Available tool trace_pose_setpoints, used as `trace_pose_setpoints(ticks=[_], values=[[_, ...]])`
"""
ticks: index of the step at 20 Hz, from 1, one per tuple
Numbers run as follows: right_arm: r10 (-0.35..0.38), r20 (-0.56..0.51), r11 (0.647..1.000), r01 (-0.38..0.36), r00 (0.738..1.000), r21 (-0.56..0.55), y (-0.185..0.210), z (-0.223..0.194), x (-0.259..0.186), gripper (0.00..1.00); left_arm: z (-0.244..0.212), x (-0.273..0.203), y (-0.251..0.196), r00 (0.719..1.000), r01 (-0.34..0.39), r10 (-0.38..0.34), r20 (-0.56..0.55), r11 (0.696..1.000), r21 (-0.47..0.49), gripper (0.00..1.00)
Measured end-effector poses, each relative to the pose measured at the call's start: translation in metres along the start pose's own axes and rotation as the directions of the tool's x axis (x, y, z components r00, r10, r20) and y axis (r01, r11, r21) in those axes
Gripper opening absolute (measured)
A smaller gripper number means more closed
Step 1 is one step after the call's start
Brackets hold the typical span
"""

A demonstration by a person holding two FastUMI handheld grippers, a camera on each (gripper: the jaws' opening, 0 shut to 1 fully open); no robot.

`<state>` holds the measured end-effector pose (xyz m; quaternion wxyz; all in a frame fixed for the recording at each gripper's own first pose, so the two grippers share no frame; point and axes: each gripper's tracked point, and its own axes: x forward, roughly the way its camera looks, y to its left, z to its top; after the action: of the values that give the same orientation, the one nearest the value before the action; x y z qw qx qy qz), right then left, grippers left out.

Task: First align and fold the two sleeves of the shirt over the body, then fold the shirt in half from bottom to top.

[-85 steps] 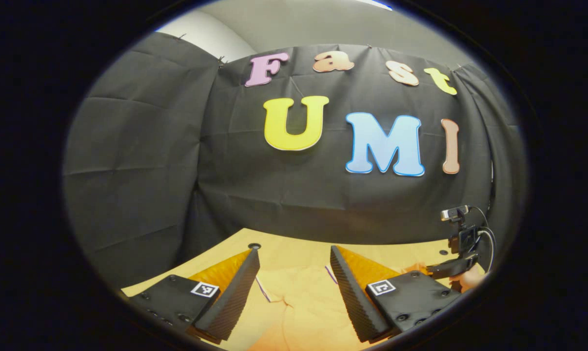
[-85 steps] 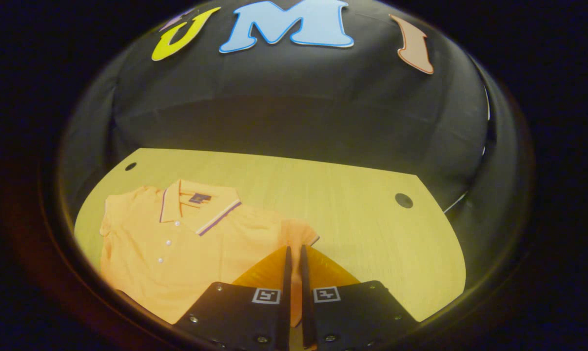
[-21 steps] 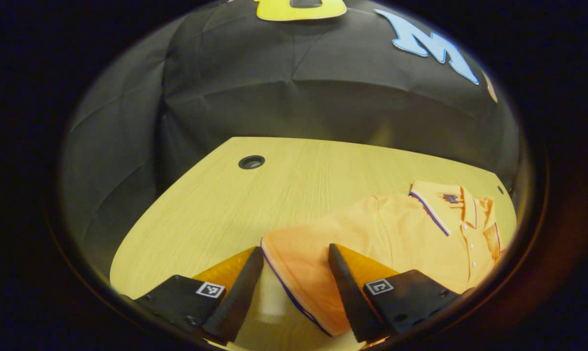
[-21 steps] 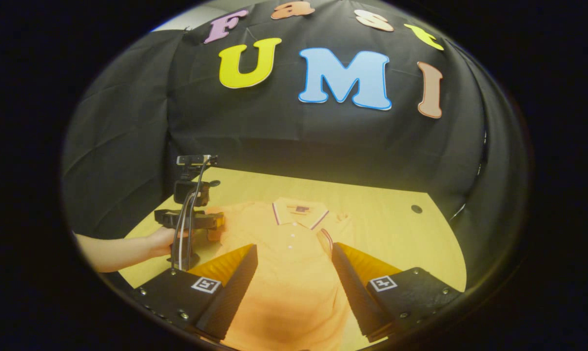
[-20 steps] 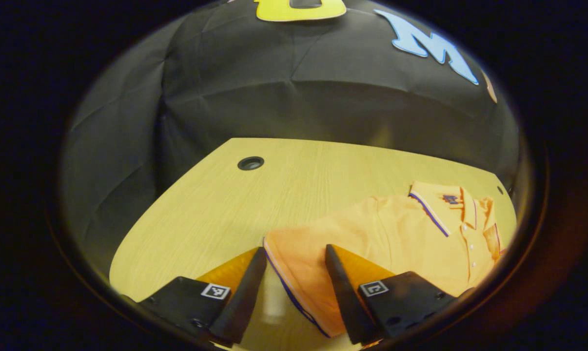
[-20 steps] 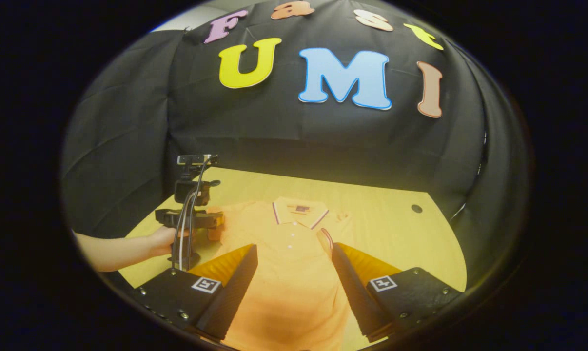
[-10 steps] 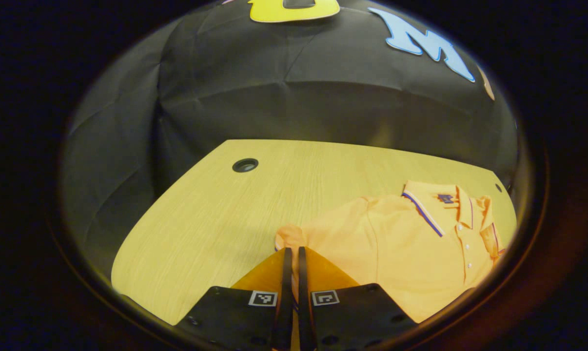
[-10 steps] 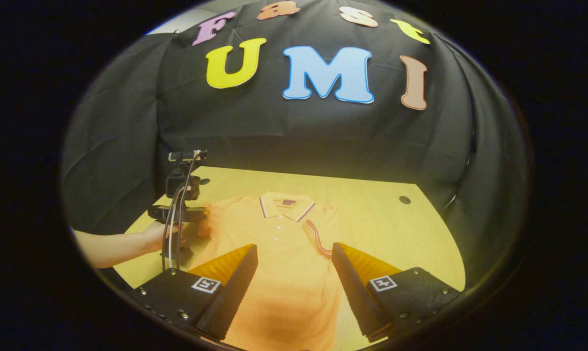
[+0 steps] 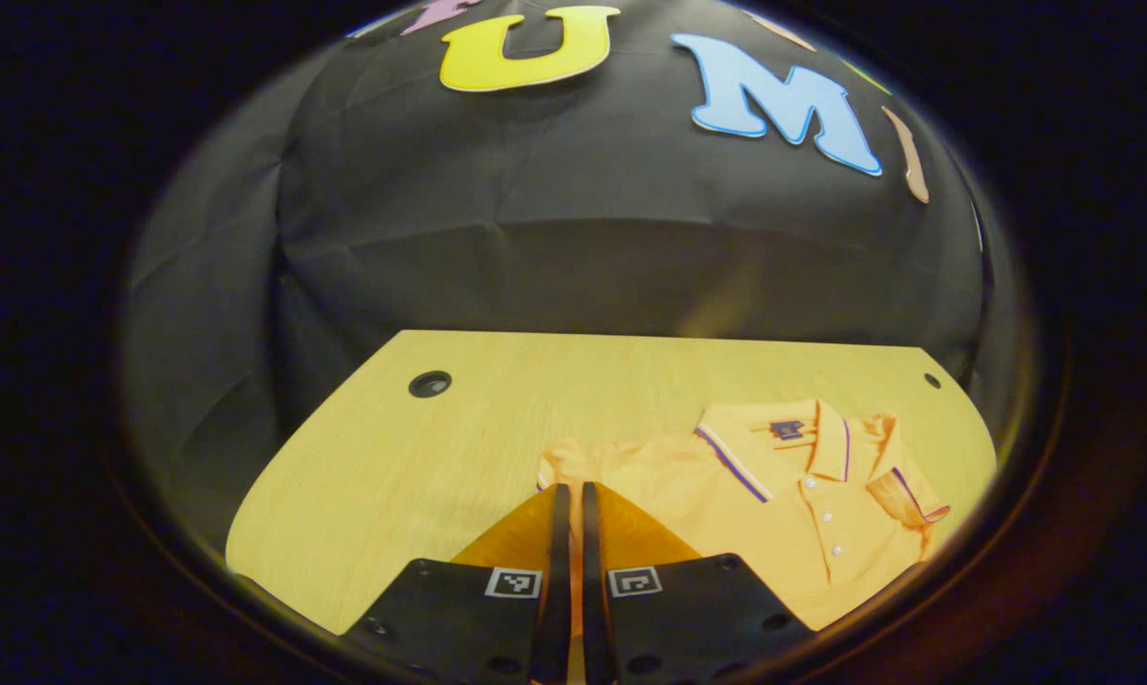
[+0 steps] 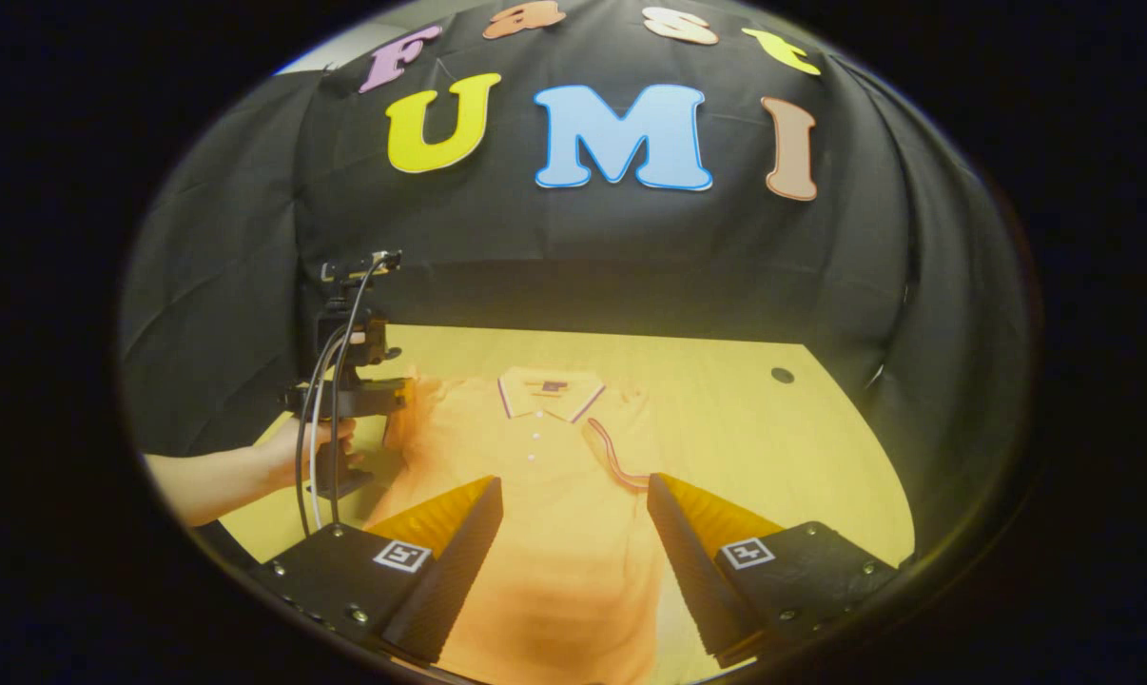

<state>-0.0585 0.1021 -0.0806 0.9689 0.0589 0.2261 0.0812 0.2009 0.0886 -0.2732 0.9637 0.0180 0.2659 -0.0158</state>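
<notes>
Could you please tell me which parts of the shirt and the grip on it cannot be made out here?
- Left gripper view: its own shut fingers hide the pinched sleeve edge.
- Right gripper view: the shirt hem is cut off at the bottom, flanked by the open fingers.
- Collar label: too small.

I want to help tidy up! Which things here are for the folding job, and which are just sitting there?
For the job:
- orange shirt
- its left sleeve, pinched by the left hand-held gripper
- right hand-held gripper, open above the shirt

Just there:
- wooden table
- its round cable holes
</notes>
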Motion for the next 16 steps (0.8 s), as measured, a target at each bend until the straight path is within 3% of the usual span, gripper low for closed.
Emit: trace_pose_setpoints(ticks=[12, 14, 16], values=[[-0.036, -0.029, 0.999, 0.036, 0.999, 0.035, -0.005, -0.023, 0.001, 0.95, -0.035, 0.004, -0.069, 0.989, 0.125, -0.117, -0.089, 0.988, 0.088, 0.12], [-0.052, -0.027, 0.997, 0.054, 0.998, 0.05, -0.009, -0.026, 0.002, 0.95, -0.037, 0.006, -0.073, 0.987, 0.135, -0.125, -0.101, 0.986, 0.098, 0.14], [-0.053, -0.031, 0.996, 0.055, 0.998, 0.068, -0.01, -0.03, 0.003, 0.95, -0.04, 0.0, -0.078, 0.983, 0.154, -0.143, -0.115, 0.984, 0.093, 0.23]])
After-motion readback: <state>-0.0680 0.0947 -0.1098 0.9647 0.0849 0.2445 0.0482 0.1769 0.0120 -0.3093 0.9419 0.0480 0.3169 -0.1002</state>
